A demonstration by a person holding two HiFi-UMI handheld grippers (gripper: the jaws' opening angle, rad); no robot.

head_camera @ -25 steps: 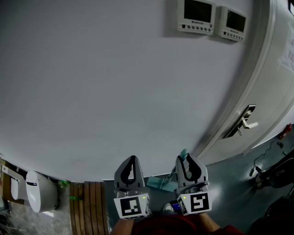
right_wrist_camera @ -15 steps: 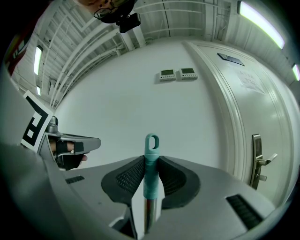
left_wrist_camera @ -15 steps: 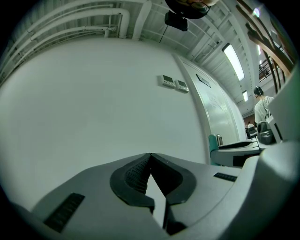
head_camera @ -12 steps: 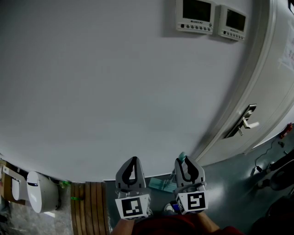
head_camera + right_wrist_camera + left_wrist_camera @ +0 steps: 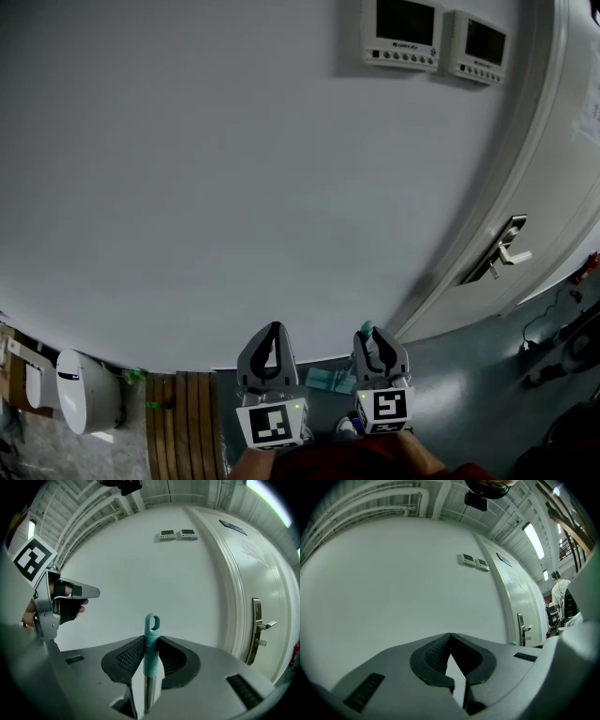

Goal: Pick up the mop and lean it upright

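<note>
Right claw (image 5: pixel 150 639) pinched the mop (image 5: pixel 151 623) just under its teal loop end, shaft upright btw the pads; left claw (image 5: pixel 450 637) pressed together, empty. Mop head (image 5: pixel 328 380) lay on floor nr wall. Prob light, stiff; bare metal shaft looked slippery, so teal sleeve = better hold

Head view: from above, tilted steeply down along a grey wall (image 5: pixel 234 169), left gripper (image 5: pixel 273 328) and right gripper (image 5: pixel 377 339) low in frame, close under the lens. Left gripper view: from just behind its fingers (image 5: pixel 433 656), facing about level at that wall, near. Right gripper view: set likewise, mop handle (image 5: pixel 150 648) right before the lens, left gripper at the left edge. Shared by all three: the wall, two wall panels (image 5: pixel 433 37), the door (image 5: pixel 562 141), the door handle (image 5: pixel 506 251).
</note>
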